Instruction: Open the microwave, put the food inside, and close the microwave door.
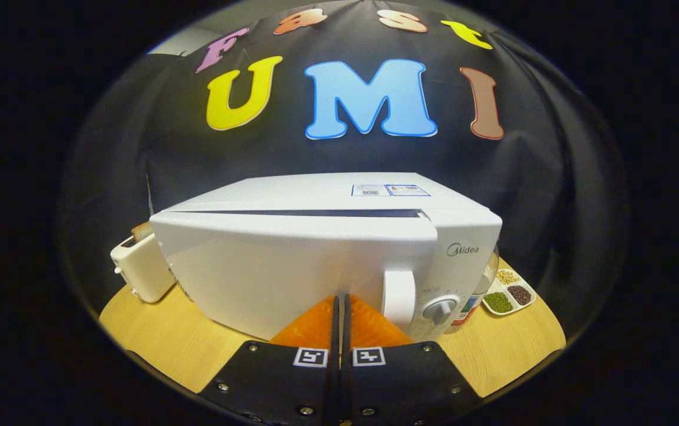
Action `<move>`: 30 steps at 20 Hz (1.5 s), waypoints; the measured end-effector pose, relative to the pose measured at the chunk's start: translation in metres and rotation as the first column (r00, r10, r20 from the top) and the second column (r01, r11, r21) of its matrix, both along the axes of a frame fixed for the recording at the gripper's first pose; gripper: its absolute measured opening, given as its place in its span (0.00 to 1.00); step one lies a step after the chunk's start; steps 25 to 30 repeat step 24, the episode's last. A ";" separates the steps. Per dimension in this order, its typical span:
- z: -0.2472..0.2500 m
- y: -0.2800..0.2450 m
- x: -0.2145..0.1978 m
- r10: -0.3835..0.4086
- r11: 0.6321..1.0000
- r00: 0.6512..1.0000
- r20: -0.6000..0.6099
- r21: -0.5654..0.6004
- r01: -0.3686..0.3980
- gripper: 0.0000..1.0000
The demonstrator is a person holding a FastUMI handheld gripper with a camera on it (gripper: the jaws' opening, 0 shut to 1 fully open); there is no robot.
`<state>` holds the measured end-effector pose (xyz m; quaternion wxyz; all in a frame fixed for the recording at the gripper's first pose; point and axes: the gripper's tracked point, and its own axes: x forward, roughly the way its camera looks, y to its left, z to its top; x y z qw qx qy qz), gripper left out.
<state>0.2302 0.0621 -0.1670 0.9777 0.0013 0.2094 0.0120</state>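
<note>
Your tongs (339, 305) are together, nothing clamped between them, tips close against the microwave (316, 254) door (268, 272), which looks nearly closed with a thin gap showing along its top edge. The upright handle (398, 299) lies just right of the tips, its long axis vertical. No food is in sight; further off on the desk (156, 331) stand a toaster (138, 269) and a bean tray (508, 293).

A staged kitchen booth: microwave (316, 254), toaster (141, 269) and dish of beans (510, 292) on a wooden table (162, 337) before black cloth (138, 148)
</note>
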 end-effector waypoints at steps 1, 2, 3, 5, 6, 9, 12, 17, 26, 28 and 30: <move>0.001 0.001 0.001 -0.012 1.000 1.000 -0.004 0.024 0.012 0.01; 0.004 -0.003 0.008 -0.030 0.999 1.000 0.010 0.023 0.030 0.01; -0.001 -0.001 0.007 -0.038 0.998 0.999 -0.013 0.051 0.039 0.01; -0.001 -0.001 0.006 -0.045 0.998 0.999 0.002 0.035 0.044 0.03; 0.000 0.000 0.004 -0.041 0.999 0.999 0.002 0.015 0.041 0.03; 0.010 0.004 -0.009 -0.040 0.999 0.999 0.007 0.023 0.040 0.04; 0.033 0.007 -0.031 -0.034 0.999 0.998 0.058 0.011 0.033 0.04; 0.074 0.007 -0.079 -0.020 1.000 0.989 0.145 -0.011 0.021 0.03; 0.121 0.008 -0.157 -0.003 0.998 0.966 0.260 -0.061 0.019 0.07; 0.121 0.008 -0.157 -0.003 0.998 0.966 0.260 -0.061 0.019 0.07; 0.121 0.008 -0.157 -0.003 0.998 0.966 0.260 -0.061 0.019 0.07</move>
